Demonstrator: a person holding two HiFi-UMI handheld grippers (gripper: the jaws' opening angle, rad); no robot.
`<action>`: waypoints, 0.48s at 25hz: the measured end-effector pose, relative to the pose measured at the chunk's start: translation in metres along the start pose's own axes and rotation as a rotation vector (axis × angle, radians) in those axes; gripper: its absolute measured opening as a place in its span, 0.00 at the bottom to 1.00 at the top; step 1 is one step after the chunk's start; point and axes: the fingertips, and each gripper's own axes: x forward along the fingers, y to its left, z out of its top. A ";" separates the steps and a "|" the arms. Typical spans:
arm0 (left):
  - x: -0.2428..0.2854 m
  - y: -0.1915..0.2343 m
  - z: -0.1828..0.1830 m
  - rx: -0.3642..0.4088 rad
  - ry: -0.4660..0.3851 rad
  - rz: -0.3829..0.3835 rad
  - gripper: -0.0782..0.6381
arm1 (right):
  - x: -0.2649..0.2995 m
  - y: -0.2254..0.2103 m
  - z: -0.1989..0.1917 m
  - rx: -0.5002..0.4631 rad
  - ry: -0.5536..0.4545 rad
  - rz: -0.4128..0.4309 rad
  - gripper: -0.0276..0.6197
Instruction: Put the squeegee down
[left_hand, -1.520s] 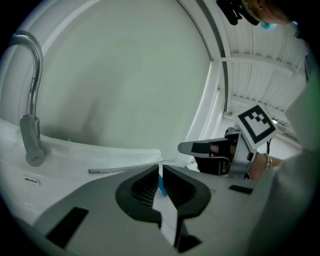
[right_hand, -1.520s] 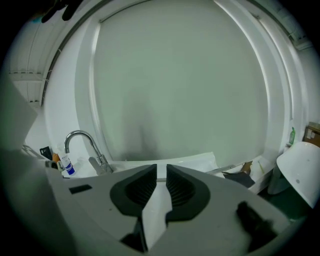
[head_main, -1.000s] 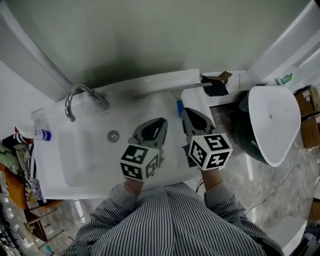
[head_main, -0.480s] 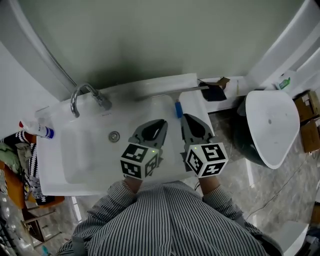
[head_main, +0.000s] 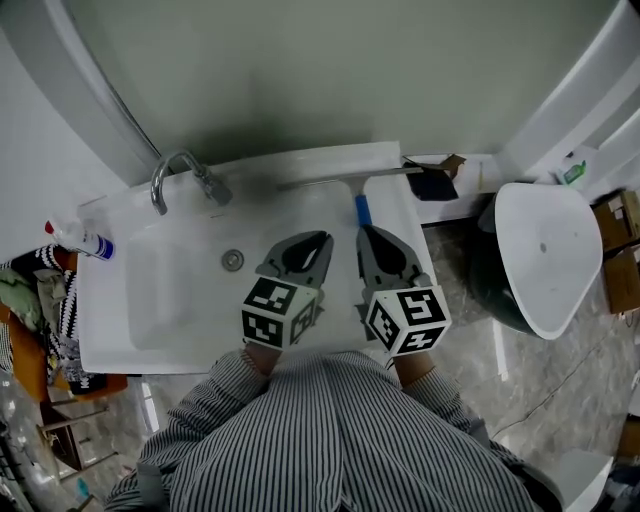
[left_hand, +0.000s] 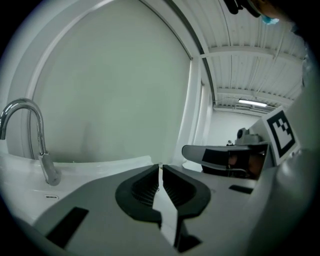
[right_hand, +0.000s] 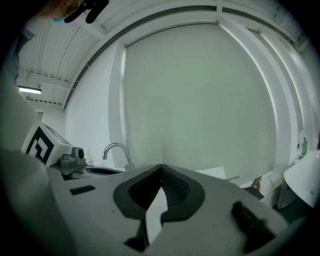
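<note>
The squeegee lies on the white sink (head_main: 130, 350). Its blue handle (head_main: 362, 210) rests on the right rim and its long thin blade (head_main: 340, 180) runs along the back ledge. My right gripper (head_main: 363, 233) hovers just short of the blue handle, apart from it, shut with nothing between its jaws (right_hand: 161, 166). To its left, over the basin, my left gripper (head_main: 324, 240) is also shut and empty (left_hand: 160, 165). Both point toward the wall behind the sink.
A chrome faucet (head_main: 183, 175) stands at the sink's back left, with the drain (head_main: 232, 260) in the basin. A spray bottle (head_main: 80, 240) sits at the left edge. A white toilet (head_main: 545, 250) and a dark object (head_main: 435, 184) are to the right.
Both grippers have drawn back a little toward the person, away from the back ledge. The squeegee's blue handle now shows clear of the right gripper's tips.
</note>
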 end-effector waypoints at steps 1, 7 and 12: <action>-0.001 -0.001 -0.001 0.004 0.001 0.002 0.15 | -0.001 0.001 -0.001 0.003 -0.001 0.003 0.07; -0.003 -0.007 -0.003 0.010 0.000 -0.008 0.15 | -0.008 -0.001 -0.008 0.055 0.002 -0.013 0.07; -0.003 -0.010 -0.006 0.009 0.009 -0.008 0.15 | -0.010 -0.001 -0.012 0.066 0.005 -0.022 0.07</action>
